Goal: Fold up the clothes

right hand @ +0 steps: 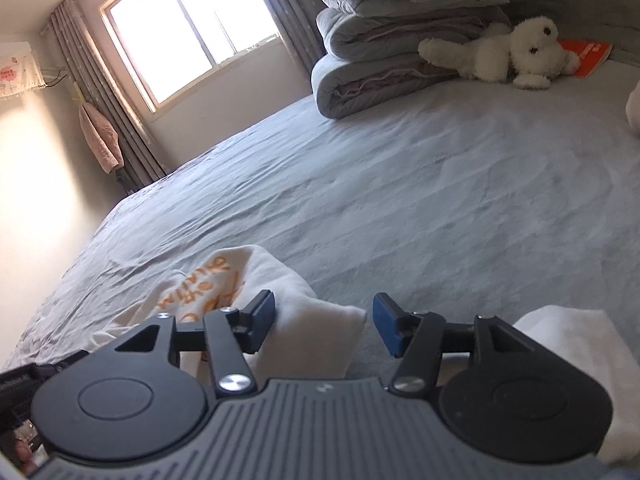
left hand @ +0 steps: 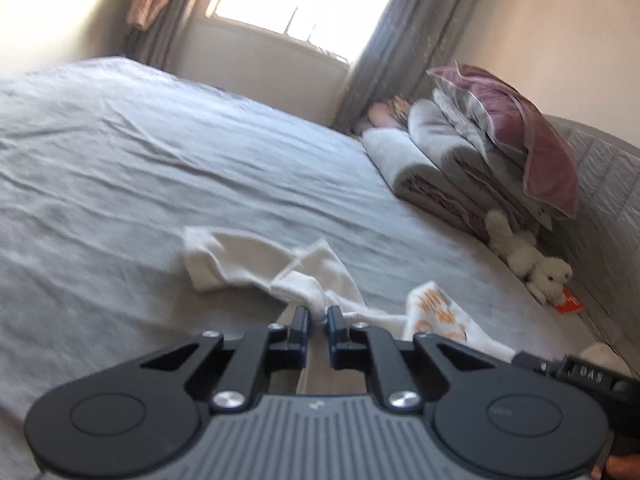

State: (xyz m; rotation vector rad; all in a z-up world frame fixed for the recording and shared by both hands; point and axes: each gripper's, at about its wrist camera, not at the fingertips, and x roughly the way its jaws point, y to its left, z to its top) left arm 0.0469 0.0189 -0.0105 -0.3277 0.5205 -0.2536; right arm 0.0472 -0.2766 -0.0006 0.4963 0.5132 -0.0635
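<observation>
Pinching bunched white T-shirt [left hand: 320, 280] near bed [left hand: 160, 160] foot edge, left gripper [left hand: 318, 316] nearly closed | right gripper [right hand: 324, 320] spread, empty | risk: thin pinch slips, fold crooked.

The grey bed [right hand: 400, 184] lies open across its middle and toward the window [right hand: 192, 36], giving wide room to pass. Along the headboard side a stack of folded bedding [right hand: 384, 52] blocks the way, with a white plush dog [right hand: 504, 52] and an orange booklet [right hand: 588, 54] just beside it. The crumpled white garment [left hand: 248, 264] lies close ahead of the left hand-held gripper [left hand: 318, 320].
</observation>
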